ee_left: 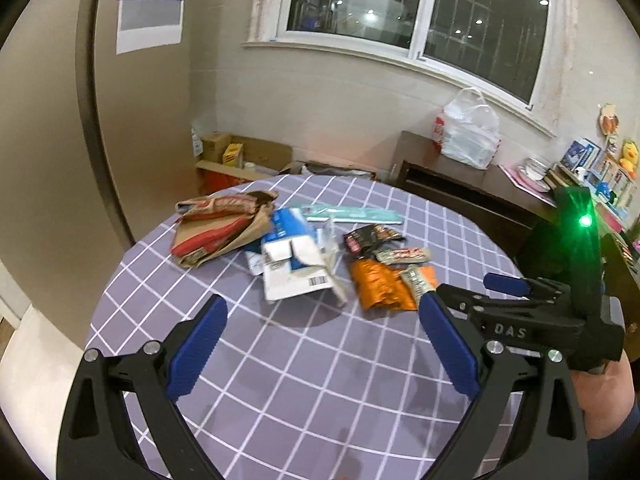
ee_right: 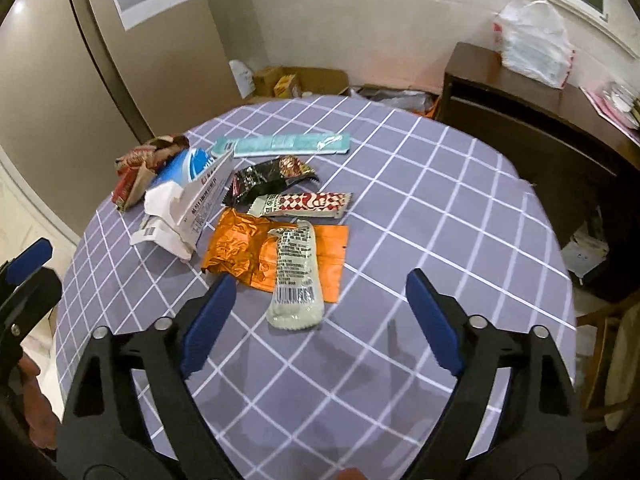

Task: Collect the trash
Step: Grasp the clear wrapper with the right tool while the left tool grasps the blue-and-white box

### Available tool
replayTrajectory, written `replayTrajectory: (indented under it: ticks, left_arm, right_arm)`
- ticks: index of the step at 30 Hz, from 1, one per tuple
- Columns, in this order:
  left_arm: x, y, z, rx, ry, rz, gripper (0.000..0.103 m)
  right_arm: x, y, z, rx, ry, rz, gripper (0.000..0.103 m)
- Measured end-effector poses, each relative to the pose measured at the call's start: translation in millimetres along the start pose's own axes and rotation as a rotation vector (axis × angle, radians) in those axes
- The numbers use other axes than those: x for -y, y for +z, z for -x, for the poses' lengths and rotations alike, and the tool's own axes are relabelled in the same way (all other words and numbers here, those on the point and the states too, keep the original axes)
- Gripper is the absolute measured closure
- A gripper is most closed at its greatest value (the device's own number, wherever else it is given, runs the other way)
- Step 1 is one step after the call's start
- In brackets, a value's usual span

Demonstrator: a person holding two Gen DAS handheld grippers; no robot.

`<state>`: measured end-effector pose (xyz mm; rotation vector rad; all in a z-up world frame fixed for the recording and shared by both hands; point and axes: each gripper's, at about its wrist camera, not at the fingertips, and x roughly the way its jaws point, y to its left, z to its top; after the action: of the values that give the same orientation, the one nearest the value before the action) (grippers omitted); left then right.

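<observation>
Two tools, left tool [ee_left: 322, 320] and right tool [ee_right: 320, 292], gape empty above wrappers [ee_right: 276, 256] on the checked round table [ee_right: 440, 208].

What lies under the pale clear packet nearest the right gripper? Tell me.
The pale packet lies across an orange wrapper, its near end on the checked tablecloth. What the wrapper covers cannot be seen.

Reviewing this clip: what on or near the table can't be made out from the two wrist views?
- Any bin for the trash: in neither view.
- Print on the white carton: blurred, left wrist view.
- Middle of the orange wrapper: covered by the clear packet, right wrist view.
- Boxes on the floor: partly hidden behind the table.
</observation>
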<state>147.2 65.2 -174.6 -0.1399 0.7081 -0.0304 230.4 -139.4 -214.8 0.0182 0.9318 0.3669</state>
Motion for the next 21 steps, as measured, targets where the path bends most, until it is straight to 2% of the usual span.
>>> replayTrajectory:
  ticks: [7,9,10,12,17,21]
  left_arm:
    - [-9,5,-23,-0.013,0.034,0.023,0.008]
    - [-7,11,-33,-0.013,0.051,0.017,0.008]
    - [-7,14,-40,-0.014,0.062,0.013,0.008]
    - [-6,19,-53,-0.021,0.088,0.005,0.008]
    - [-4,26,-93,-0.091,0.125,-0.029,0.008]
    - [-4,27,-111,-0.111,0.124,-0.036,0.008]
  right_arm:
    - [-9,5,-28,-0.034,-0.003,0.057,0.036]
    - [-11,7,-36,-0.047,-0.004,0.072,0.052]
    - [-11,7,-38,-0.048,-0.009,0.08,0.057]
    - [-11,6,-38,-0.036,-0.025,0.097,0.076]
    - [0,3,-30,-0.025,0.02,0.076,0.088]
    - [10,1,-21,-0.017,0.03,0.052,0.089]
